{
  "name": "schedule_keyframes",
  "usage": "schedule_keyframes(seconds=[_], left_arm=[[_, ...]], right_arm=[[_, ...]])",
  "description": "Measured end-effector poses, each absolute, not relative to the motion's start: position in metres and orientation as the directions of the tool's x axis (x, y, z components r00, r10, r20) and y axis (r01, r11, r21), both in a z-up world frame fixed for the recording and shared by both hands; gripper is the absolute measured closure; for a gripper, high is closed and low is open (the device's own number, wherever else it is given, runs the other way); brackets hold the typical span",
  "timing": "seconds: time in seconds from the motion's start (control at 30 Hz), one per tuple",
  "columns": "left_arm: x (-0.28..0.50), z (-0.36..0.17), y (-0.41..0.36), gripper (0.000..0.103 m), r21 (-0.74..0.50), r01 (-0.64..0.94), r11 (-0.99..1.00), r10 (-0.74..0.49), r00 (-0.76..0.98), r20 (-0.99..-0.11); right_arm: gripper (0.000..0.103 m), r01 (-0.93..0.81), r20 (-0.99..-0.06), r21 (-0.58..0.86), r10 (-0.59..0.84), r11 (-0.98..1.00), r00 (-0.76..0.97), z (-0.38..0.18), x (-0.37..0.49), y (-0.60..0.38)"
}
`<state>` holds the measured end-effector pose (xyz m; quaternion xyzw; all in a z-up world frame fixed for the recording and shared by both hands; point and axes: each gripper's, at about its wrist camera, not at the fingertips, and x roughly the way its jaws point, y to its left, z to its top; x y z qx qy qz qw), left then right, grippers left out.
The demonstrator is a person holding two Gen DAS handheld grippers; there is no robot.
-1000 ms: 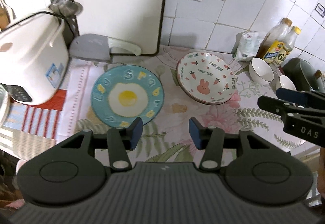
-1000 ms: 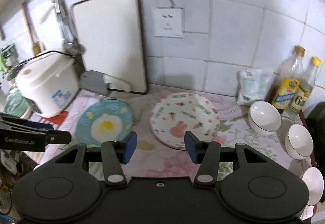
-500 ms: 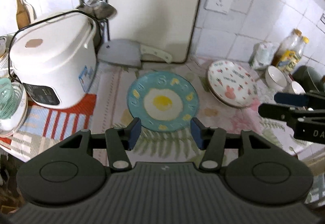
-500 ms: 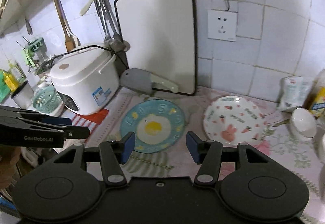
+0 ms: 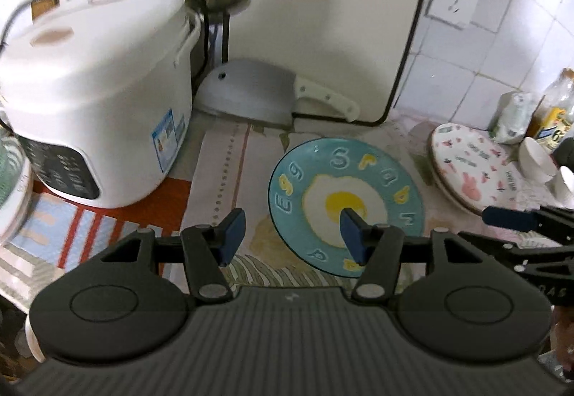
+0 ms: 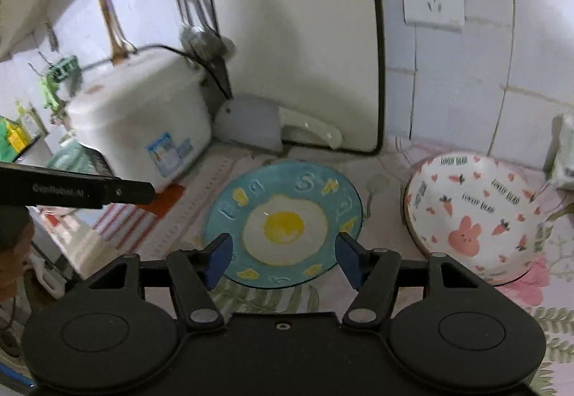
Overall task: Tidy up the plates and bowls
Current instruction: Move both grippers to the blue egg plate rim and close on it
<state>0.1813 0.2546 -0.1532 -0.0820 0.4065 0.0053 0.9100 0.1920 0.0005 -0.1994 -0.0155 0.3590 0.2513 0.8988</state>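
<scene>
Your left gripper [image 5: 292, 234] is spreading its fingers, now about half open, and nothing is sitting between them; its right pad is hanging over the egg plate [image 5: 346, 202] and its left pad over the bare cloth beside the plate. Whether either pad is touching anything is not clear. Your right gripper [image 6: 283, 259] is also widening, roughly half open and empty, with the egg plate's near rim framed in the gap between its pads. That plate is lying flat on the counter [image 6: 387, 159], in front of the cutting board [image 6: 294, 37] and cleaver [image 6: 251, 121]. The bunny plate [image 6: 473, 216] is resting just to its right, apart from it. The rice cooker [image 5: 93, 102] is standing to the left, near your left gripper. Small white bowls [image 5: 538, 163] are sitting past the bunny plate.
</scene>
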Motion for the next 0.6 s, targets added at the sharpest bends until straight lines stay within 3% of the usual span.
schedule_keyframes(seconds=[0.5,0.6], left_arm=[[0.227,-0.241,0.245,0.049,-0.165,-0.060,0.984,-0.089,0.635,-0.767],[0.232,-0.245,0.246,0.049,-0.187,-0.080,0.979,-0.097,0.624,-0.775]], right_arm=[[0.035,-0.227,-0.654,0.380,0.434,0.897,0.620,-0.285,0.239,-0.005],[0.044,-0.216,-0.660,0.418,0.459,0.882,0.595,-0.289,0.240,0.000]])
